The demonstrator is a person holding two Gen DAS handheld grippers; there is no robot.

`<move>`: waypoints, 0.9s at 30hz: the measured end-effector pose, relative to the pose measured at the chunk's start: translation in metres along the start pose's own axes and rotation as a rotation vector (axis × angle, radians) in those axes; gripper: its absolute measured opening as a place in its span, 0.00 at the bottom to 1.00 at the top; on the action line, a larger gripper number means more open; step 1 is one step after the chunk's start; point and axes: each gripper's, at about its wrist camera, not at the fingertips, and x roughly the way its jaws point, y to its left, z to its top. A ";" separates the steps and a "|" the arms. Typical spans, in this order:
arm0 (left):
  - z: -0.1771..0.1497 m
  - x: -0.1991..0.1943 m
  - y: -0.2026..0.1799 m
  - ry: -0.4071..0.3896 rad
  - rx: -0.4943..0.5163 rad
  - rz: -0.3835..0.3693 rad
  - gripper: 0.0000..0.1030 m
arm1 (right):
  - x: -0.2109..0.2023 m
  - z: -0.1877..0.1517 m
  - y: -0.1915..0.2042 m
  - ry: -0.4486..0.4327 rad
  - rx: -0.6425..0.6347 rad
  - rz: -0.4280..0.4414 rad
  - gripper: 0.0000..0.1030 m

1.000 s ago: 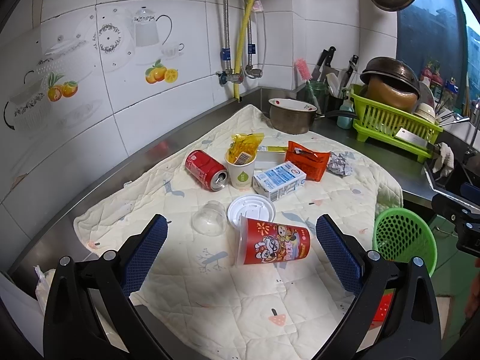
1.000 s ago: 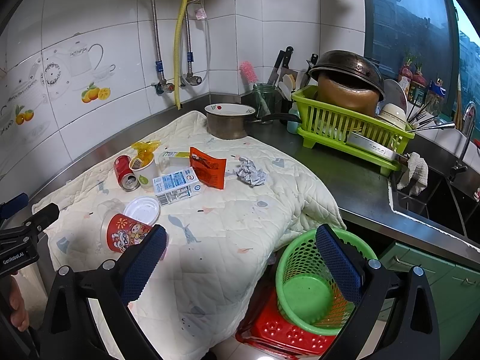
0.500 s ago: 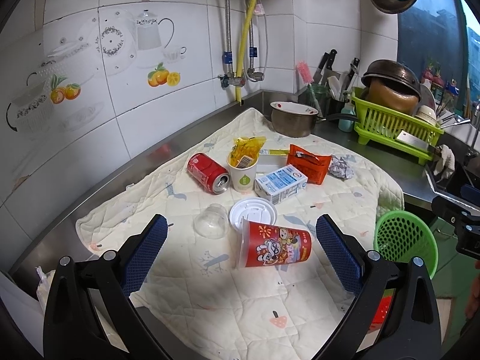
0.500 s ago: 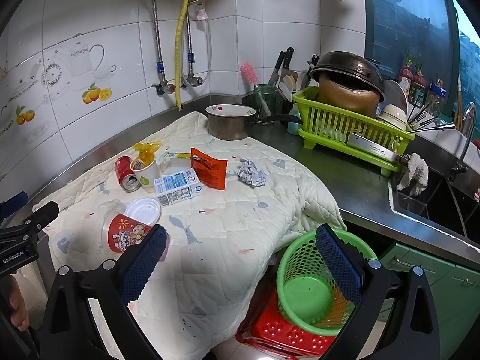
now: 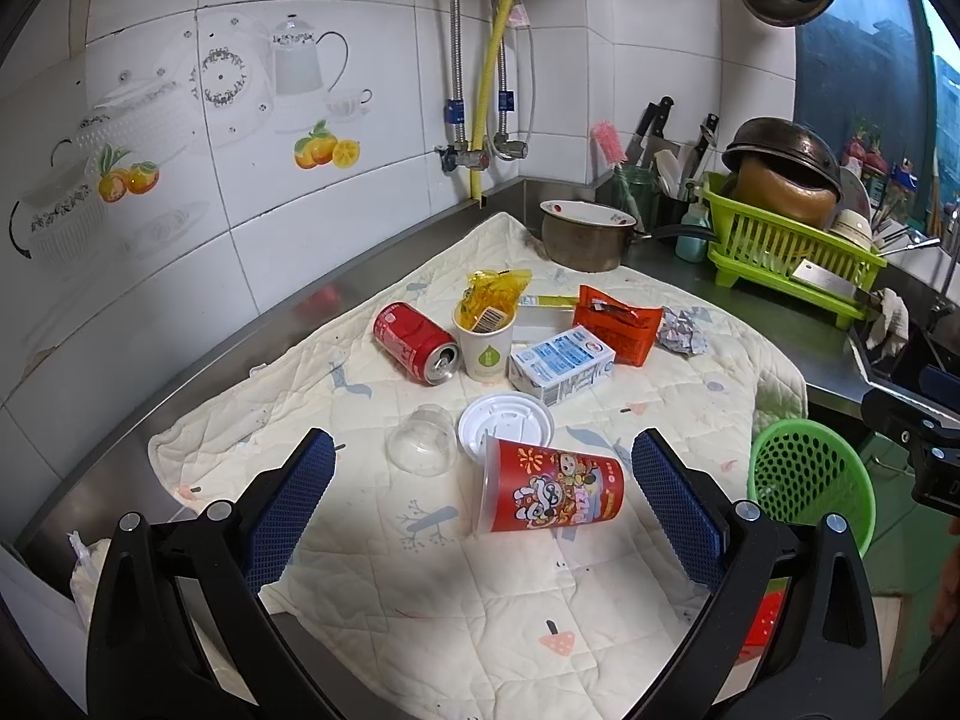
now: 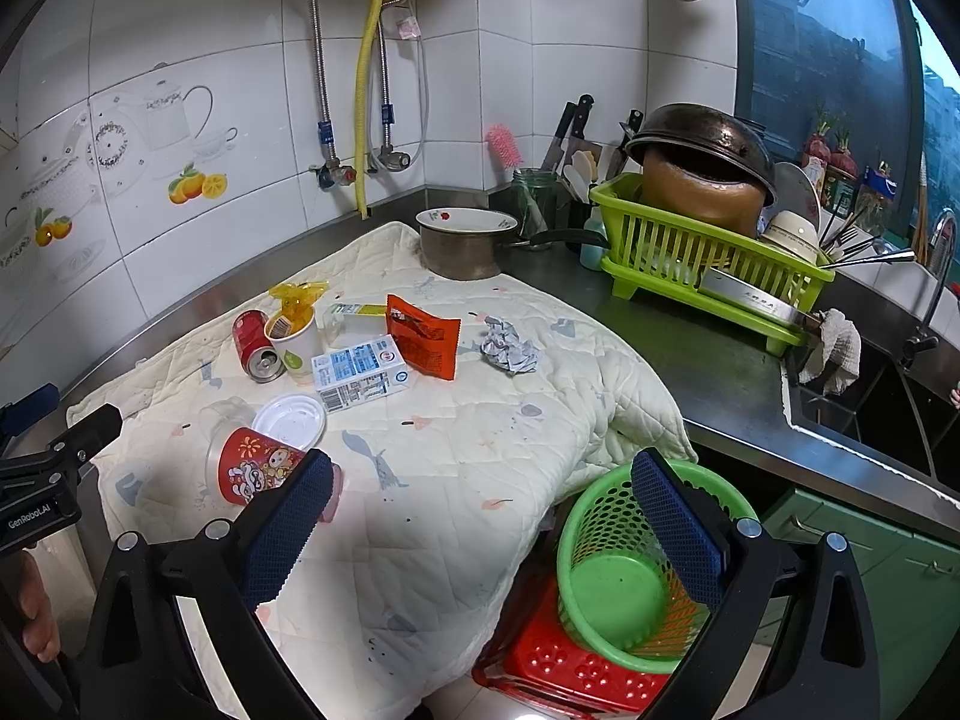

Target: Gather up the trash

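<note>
White tiled walls with teapot and fruit decals back your steel desk (image 6: 708, 360), which is mostly covered by a cream quilted cloth (image 5: 420, 552) carrying the trash. Your left gripper (image 5: 480, 516) hovers over the near edge with its jaws spread wide and holding nothing; straight ahead at 12 o'clock, between the blue pads, a red printed cup (image 5: 549, 492) lies on its side. A white lid (image 5: 505, 423) lies just behind the cup, apparently touching it, and a clear plastic cup (image 5: 421, 444) lies tipped at 11 o'clock. Farther back, a red soda can (image 5: 415, 341) lies beside an upright paper cup (image 5: 485, 343) stuffed with a yellow wrapper (image 5: 489, 294); a white-and-blue milk carton (image 5: 561, 363), an orange snack packet (image 5: 618, 324) and a crumpled foil ball (image 5: 681, 330) sit toward 1 o'clock. Your right gripper (image 6: 480, 516) is also spread and empty, held off the desk's front edge. Below it at 5 o'clock the green mesh basket (image 6: 606, 594) rests on a red plastic stool (image 6: 564, 669), and the cloth's draped corner hangs just beside the basket rim. Behind the trash a metal saucepan (image 6: 462, 246) stands on the cloth's far corner, with a green dish rack (image 6: 708, 258) of pots at 1 o'clock.
</note>
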 end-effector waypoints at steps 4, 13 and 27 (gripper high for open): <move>-0.001 0.000 -0.001 -0.001 0.003 -0.006 0.95 | 0.001 0.000 0.001 0.000 -0.003 0.003 0.94; -0.001 0.001 -0.001 0.001 0.003 -0.008 0.95 | 0.006 -0.002 0.006 0.004 -0.008 0.011 0.94; -0.008 0.019 0.013 0.035 0.026 -0.130 0.74 | 0.012 -0.002 0.009 0.015 -0.022 0.023 0.94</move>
